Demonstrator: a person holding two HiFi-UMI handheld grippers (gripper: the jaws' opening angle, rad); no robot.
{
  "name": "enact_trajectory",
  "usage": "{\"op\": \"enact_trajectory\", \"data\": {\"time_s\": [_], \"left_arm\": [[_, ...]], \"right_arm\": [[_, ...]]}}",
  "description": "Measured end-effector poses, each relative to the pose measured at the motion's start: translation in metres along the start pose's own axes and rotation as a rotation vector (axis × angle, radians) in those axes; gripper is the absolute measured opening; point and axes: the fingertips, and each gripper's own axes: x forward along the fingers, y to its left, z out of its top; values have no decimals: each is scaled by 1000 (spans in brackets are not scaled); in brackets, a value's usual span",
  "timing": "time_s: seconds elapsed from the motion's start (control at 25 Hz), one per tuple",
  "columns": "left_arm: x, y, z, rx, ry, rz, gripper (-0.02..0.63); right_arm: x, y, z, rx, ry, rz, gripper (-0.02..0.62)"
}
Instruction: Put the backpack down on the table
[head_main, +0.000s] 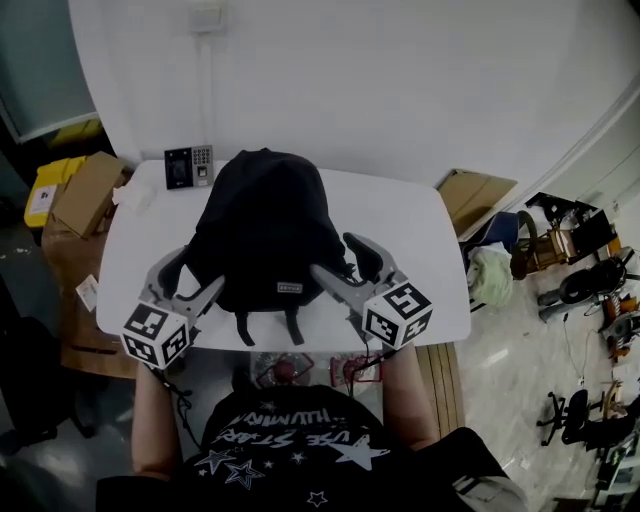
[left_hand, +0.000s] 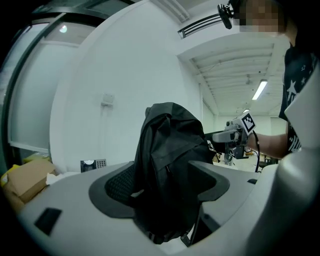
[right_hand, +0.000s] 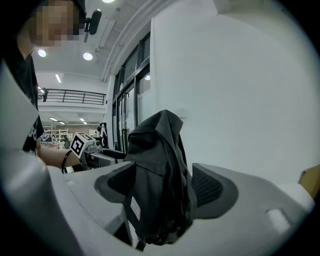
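Two grippers, one on each flank of the black backpack (head_main: 262, 225). Left gripper (head_main: 193, 277): jaws drawn partway in and clamped on the bag's lower side, with dark fabric packed between the pads. Right gripper (head_main: 345, 262): likewise closed on the opposite lower corner, close to the small white label (head_main: 289, 288). Stood upright over the white surface (head_main: 420, 230), toward its near edge, with two straps (head_main: 245, 328) trailing past the front. Could not tell whether the base pressed on the surface or hung just above it, as the gripper bodies hid it in both gripper views. Judged to be most of the way through: positioned above the surface, upright, squarely between the two hands. Left to do, on that reading: settle the base fully down, make sure of no tipping toward the near edge, then spread both pairs of jaws and back away. Not complete while gripped on both sides.
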Motion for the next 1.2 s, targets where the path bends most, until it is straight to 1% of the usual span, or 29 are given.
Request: {"op": "enact_trajectory", "data": {"time_s": [0.12,0.16,0.2,0.24,0.36,0.4,0.44,0.48,0.6,0.64,0.68,0.76,0.8,0.84,0.92,1.08,1.16,1.2], "left_arm": [[-3,-15,-3,14,6,28,334],[-4,-19,-3,15,4,43,334],[-4,-23,-4,13,3,57,334],[-5,-27,-5,8,5,67,334],[-7,-45,-11,-3,22,91,334],[-9,-50,-14,-2,30,101,334],[-10,-56,-16,-1,38,111,334],[-12,-61,-18,-2,44,121,334],[-17,-81,-22,-9,50,147,333],[-19,-89,-22,-14,48,156,333],[-21,-96,-22,-22,45,164,333],[-22,-111,-22,-41,40,180,325],[-22,-120,-24,-50,42,187,285],[-23,-129,-27,-60,45,195,261],[-29,-147,-37,-86,48,220,254],[-49,-174,-53,-141,27,287,121],[-62,-187,-60,-178,9,337,77],[-70,-193,-63,-201,-2,362,43]], "right_arm": [[-8,1,-10,9,4,46,344],[-10,2,-13,6,7,60,332],[-12,2,-15,0,12,74,286],[-14,3,-18,-7,18,86,264],[-25,3,-24,-23,31,121,259],[-29,3,-26,-24,29,131,241],[-33,1,-27,-22,25,139,199],[-38,0,-28,-17,19,147,178],[-53,-3,-36,3,14,164,167],[-58,-3,-38,6,14,168,142],[-63,-4,-40,7,15,174,100],[-72,-6,-42,6,18,194,46],[-76,-6,-44,5,20,208,25],[-81,-7,-46,3,22,224,19],[-88,-4,-51,-4,30,256,14],[-102,9,-69,-35,74,311,3],[-109,19,-83,-61,113,352,3],[-112,23,-89,-71,128,375,3]]}}
